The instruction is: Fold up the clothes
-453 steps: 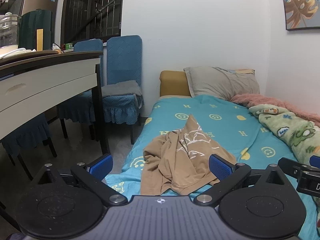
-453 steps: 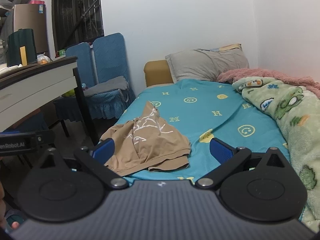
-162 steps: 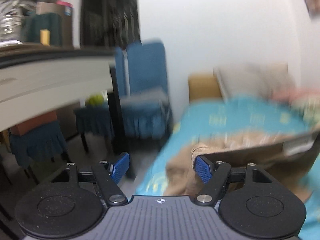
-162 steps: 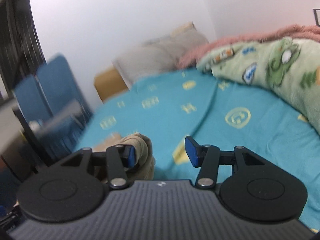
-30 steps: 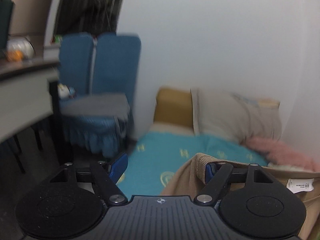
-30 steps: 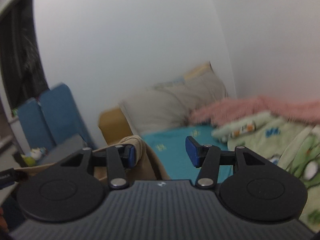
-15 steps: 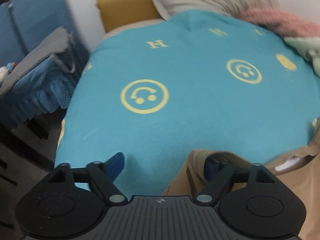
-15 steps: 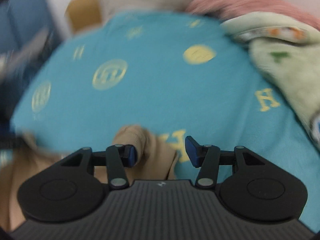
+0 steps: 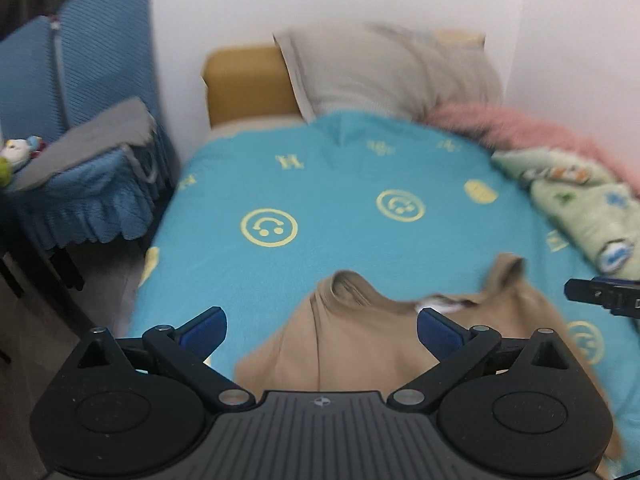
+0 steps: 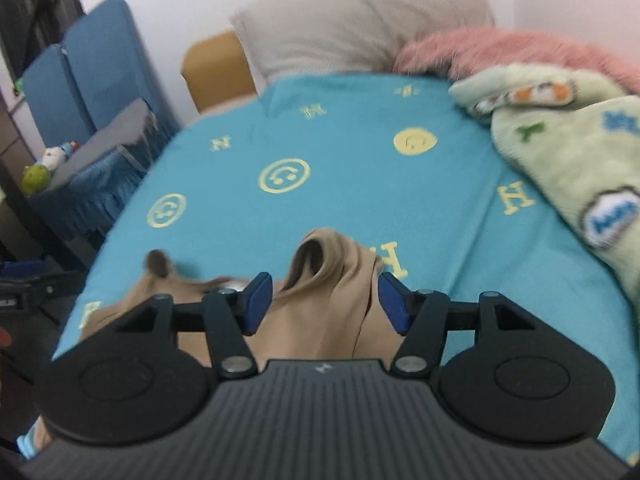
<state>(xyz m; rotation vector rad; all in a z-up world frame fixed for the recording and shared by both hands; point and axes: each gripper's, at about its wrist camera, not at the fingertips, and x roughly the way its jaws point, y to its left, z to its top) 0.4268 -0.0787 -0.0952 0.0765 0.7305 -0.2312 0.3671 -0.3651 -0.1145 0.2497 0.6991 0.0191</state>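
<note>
Seen along two hand-held claws, angled down at a bed with a teal cotton sheet (image 9: 344, 184) printed with yellow smiley faces. Tan jersey T-shirt (image 9: 360, 344) lying at the near end of the bed, at six o'clock in both views, neckline toward the headboard, apparently just laid down to be spread flat for folding. Left claw (image 9: 320, 326) released and opening wide, blue pads clear of the cloth on either side of the collar's left shoulder. Right claw (image 10: 326, 300) also letting go, jaws opening, a raised fold of the shirt's shoulder standing between the pads but not visibly pinched. Shoulders bunched and humped, so smoothing probably still needed before any fold. At twelve o'clock, a grey fabric pillow (image 10: 360, 20) against a mustard padded headboard (image 9: 248, 84). At two o'clock, a pale green cartoon-print fleece blanket (image 10: 568, 140) pushed aside against the wall, leaving working room. At ten o'clock, blue quilted-cover chairs (image 9: 76, 80) beside the bed.
</note>
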